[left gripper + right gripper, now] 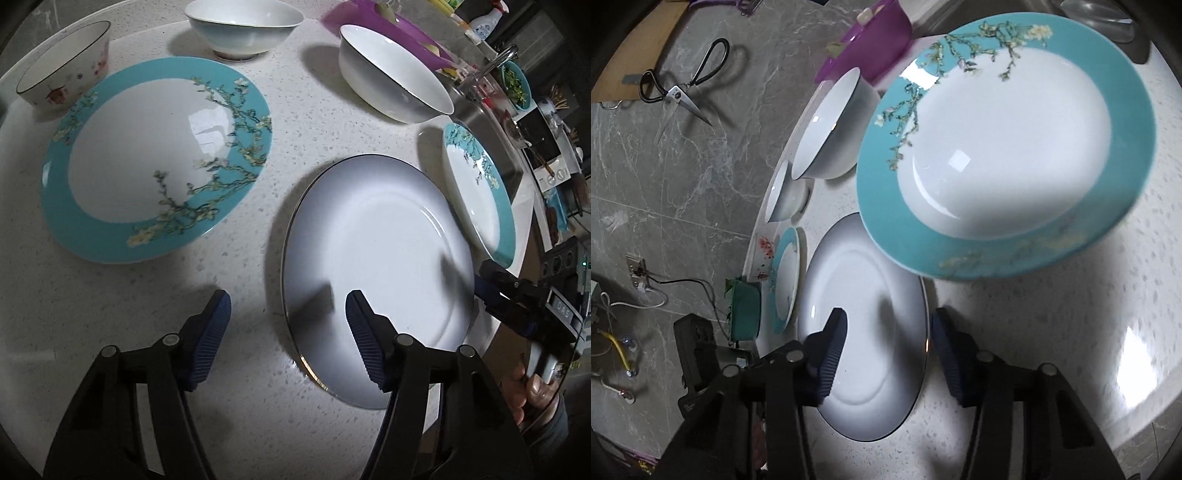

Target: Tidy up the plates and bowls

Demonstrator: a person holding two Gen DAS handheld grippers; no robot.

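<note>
Speckled white countertop (303, 122) carries empty dishes: a white plate (376, 266), two teal-rimmed blossom plates (155, 162) (480, 192) and three bowls (391, 88). Both grippers, left (288, 332) and right (882, 354), straddle opposite edges of the white plate, jaws apart, apparently not yet pressing. "DAS" marks the right gripper.
</note>
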